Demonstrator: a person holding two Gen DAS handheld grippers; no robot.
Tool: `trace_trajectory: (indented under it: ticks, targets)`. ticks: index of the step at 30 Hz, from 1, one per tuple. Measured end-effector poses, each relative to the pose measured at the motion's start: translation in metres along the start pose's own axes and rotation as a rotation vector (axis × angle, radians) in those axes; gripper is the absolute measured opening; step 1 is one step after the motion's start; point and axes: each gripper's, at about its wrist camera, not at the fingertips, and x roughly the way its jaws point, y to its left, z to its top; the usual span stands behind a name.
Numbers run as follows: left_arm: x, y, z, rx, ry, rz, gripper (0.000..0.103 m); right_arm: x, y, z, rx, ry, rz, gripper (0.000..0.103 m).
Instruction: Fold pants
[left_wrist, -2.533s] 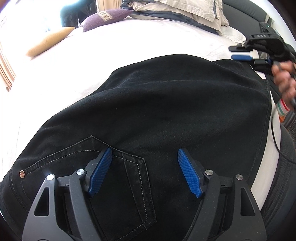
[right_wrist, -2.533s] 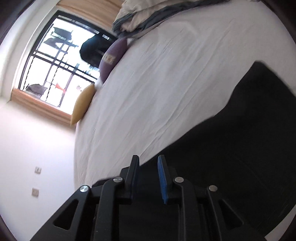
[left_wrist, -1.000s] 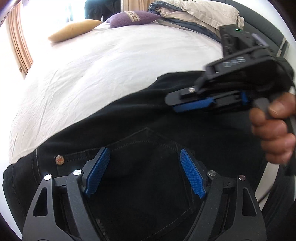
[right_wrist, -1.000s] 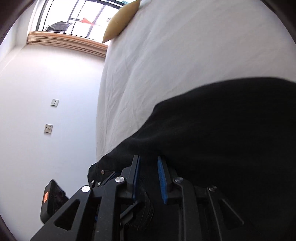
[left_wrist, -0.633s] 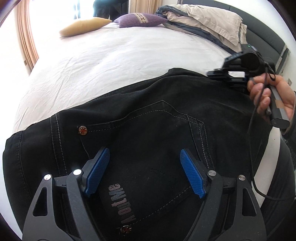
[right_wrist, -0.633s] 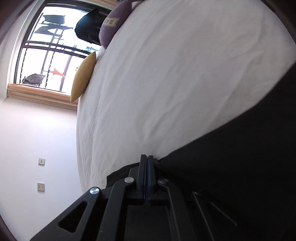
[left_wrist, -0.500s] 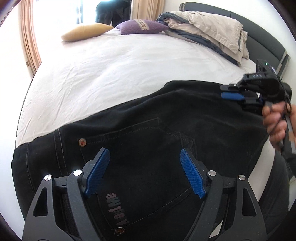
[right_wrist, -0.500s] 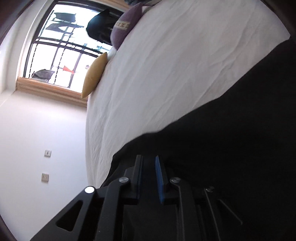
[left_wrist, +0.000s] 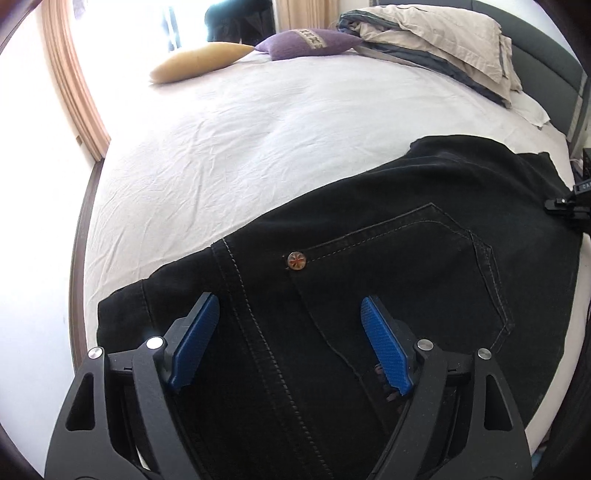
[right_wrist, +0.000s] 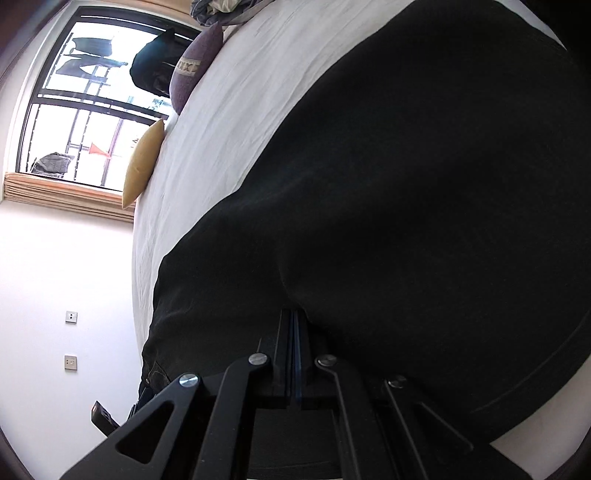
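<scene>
1. On a bed (left_wrist: 258, 122) with a wrinkled white sheet lie black denim pants (left_wrist: 406, 266), folded into a broad dark slab; they cover the near part of the bed, closest to both cameras.
2. Just above the pants, seen from its own wrist camera, hovers the left gripper (left_wrist: 288, 339). Its jaws stand wide apart, and its blue ribbed pads (left_wrist: 386, 350) have only the cloth below them, nothing pinched between.
3. Between those pads runs a stitched seam of the pants, and just beyond them sits a round metal rivet (left_wrist: 296, 260) at the corner of a back pocket (left_wrist: 424, 273) outlined in pale thread.
4. At the far right edge of the pants, in the left wrist view, a black piece of the right gripper's body pokes in.
5. From the right wrist camera, the right gripper (right_wrist: 294, 332) has its jaws pressed fully together. Its tips sit right at a fold of the pants, but whether any cloth is caught between them cannot be told.
6. Beyond the pants, at the far end of the bed, rest a yellow cushion (left_wrist: 199, 61) and a purple cushion (left_wrist: 310, 42) side by side, with a heap of beige and grey bedding (left_wrist: 436, 40) to the right of the purple one, against a dark headboard (left_wrist: 550, 55).
7. Behind the cushions, in the right wrist view, a bright window (right_wrist: 85, 110) with dark bars fills the wall, and two wall plates (right_wrist: 71, 339) sit on the white wall below it.
</scene>
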Motion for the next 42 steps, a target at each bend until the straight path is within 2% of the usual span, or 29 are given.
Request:
trace_trajectory:
  ticks: [2,5,6,7,9,10,11,12,14,16,17,19,20,22,23,24,27,30,32,34,36,37,38,40,42]
  targets:
    - [0.001,0.003,0.000,0.014,-0.005,0.035,0.079,-0.016,-0.013,0.016,0.010,-0.057,-0.073,0.000]
    - [-0.003,0.015,0.004,-0.016,-0.009,0.065,0.079,-0.052,-0.034,0.026,0.077,-0.145,-0.177,0.000]
    - [-0.009,0.016,0.004,-0.031,-0.021,0.084,0.079,-0.062,-0.032,0.027,0.065,-0.164,-0.183,0.008]
    - [-0.017,0.014,0.006,-0.054,-0.038,0.067,0.079,-0.067,-0.027,0.026,0.045,-0.170,-0.149,0.012]
    - [-0.027,0.005,0.007,-0.097,-0.058,-0.013,0.079,-0.063,-0.010,0.021,0.003,-0.129,-0.034,0.022]
    - [-0.027,-0.005,0.007,-0.087,-0.054,-0.040,0.079,-0.054,-0.001,0.017,-0.026,-0.090,0.015,0.026]
    - [-0.023,-0.016,0.007,-0.060,-0.041,-0.041,0.079,-0.048,0.004,0.014,-0.053,-0.061,0.046,0.035]
    - [-0.014,-0.025,0.005,-0.029,-0.015,-0.028,0.079,-0.038,0.011,0.012,-0.067,-0.052,0.045,0.039]
    - [0.004,-0.024,-0.002,-0.033,0.028,-0.007,0.079,-0.020,0.006,0.011,-0.032,-0.034,-0.039,0.040]
    - [0.009,-0.006,-0.001,-0.095,0.035,-0.009,0.079,-0.020,-0.015,0.013,0.028,-0.033,-0.040,0.019]
    - [0.002,0.001,0.000,-0.110,0.031,-0.018,0.075,-0.021,-0.019,0.013,0.046,-0.032,-0.048,0.000]
    - [-0.023,0.014,-0.001,-0.123,-0.021,0.071,0.075,-0.030,-0.025,0.014,0.060,-0.044,-0.034,0.000]
    - [-0.032,0.027,0.000,-0.153,-0.039,0.088,0.075,-0.033,-0.026,0.014,0.060,-0.050,-0.034,0.000]
    - [-0.039,0.046,-0.008,-0.258,-0.029,0.059,0.075,-0.038,-0.026,0.011,0.067,-0.060,-0.023,0.006]
    - [-0.041,0.052,-0.013,-0.301,-0.029,0.046,0.075,-0.040,-0.025,0.009,0.073,-0.072,-0.015,0.015]
    - [-0.044,0.052,-0.015,-0.321,-0.034,0.029,0.075,-0.039,-0.019,0.007,0.072,-0.091,-0.015,0.029]
    - [-0.053,0.039,-0.014,-0.296,-0.047,-0.010,0.075,-0.056,-0.014,0.010,0.062,-0.127,-0.005,0.047]
    - [-0.047,0.037,-0.011,-0.316,-0.041,-0.043,0.075,-0.053,-0.005,0.008,0.050,-0.121,0.038,0.048]
    - [-0.050,0.035,-0.015,-0.313,-0.028,0.000,0.075,-0.054,-0.002,0.006,0.035,-0.121,0.027,0.049]
    - [-0.068,0.049,-0.019,-0.354,-0.068,0.076,0.075,-0.063,-0.002,0.003,0.033,-0.132,0.023,0.049]
    - [-0.081,0.074,-0.025,-0.458,-0.096,0.049,0.078,-0.066,-0.005,0.001,0.040,-0.135,0.025,0.049]
    - [-0.082,0.087,-0.030,-0.500,-0.078,0.010,0.083,-0.067,-0.007,-0.001,0.041,-0.132,0.017,0.049]
    - [-0.079,0.097,-0.035,-0.523,-0.054,-0.030,0.083,-0.068,-0.009,-0.003,0.041,-0.129,0.012,0.049]
    - [-0.074,0.108,-0.043,-0.541,-0.008,-0.087,0.083,-0.065,-0.010,-0.005,0.044,-0.120,0.008,0.049]
    - [-0.072,0.108,-0.047,-0.515,0.023,-0.136,0.083,-0.063,-0.010,-0.008,0.041,-0.114,0.005,0.049]
